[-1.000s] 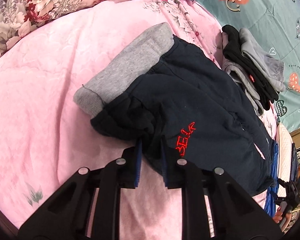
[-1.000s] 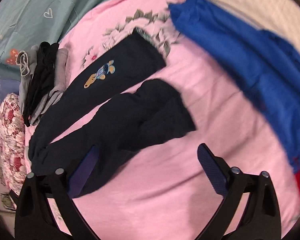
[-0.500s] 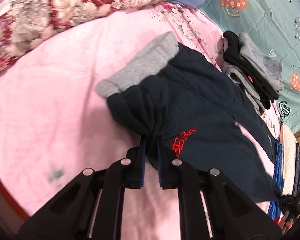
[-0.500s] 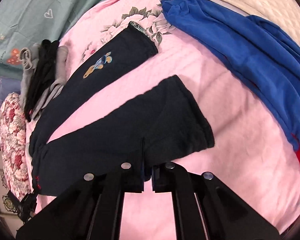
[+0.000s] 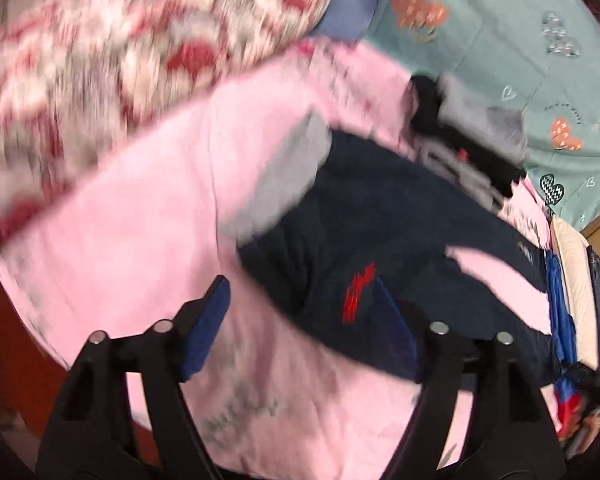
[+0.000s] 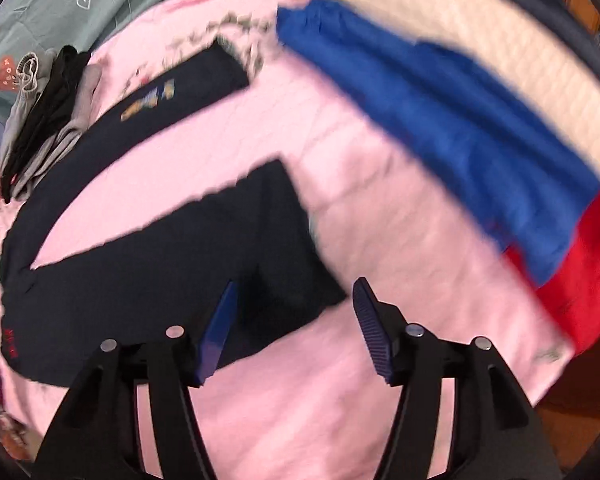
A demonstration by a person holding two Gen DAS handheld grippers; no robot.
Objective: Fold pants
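Dark navy pants (image 5: 380, 220) with a grey waistband (image 5: 292, 168) and red lettering (image 5: 358, 292) lie spread on the pink blanket (image 5: 140, 240). My left gripper (image 5: 300, 320) hovers above their hip edge. Its jaws are opening, and the pads touch no cloth. In the right wrist view the near leg (image 6: 220, 248) lies flat, and the far leg (image 6: 160, 100) bears a bear emblem. My right gripper (image 6: 296, 328) is above the near leg's cuff. Its jaws are opening too, with the cuff below them and not pinched.
A floral pillow (image 5: 140, 60) and a teal heart-print sheet (image 5: 500, 40) lie beyond the waist. A pile of black and grey garments (image 6: 48, 112) sits beside the far leg. Blue cloth (image 6: 440, 120), red cloth (image 6: 580, 272) and a cream quilt (image 6: 460, 28) lie past the cuffs.
Half a second ago both grippers were shut on the pants, the left at the hip, the right at the near leg. Both have let go, spread their jaws and lifted away.
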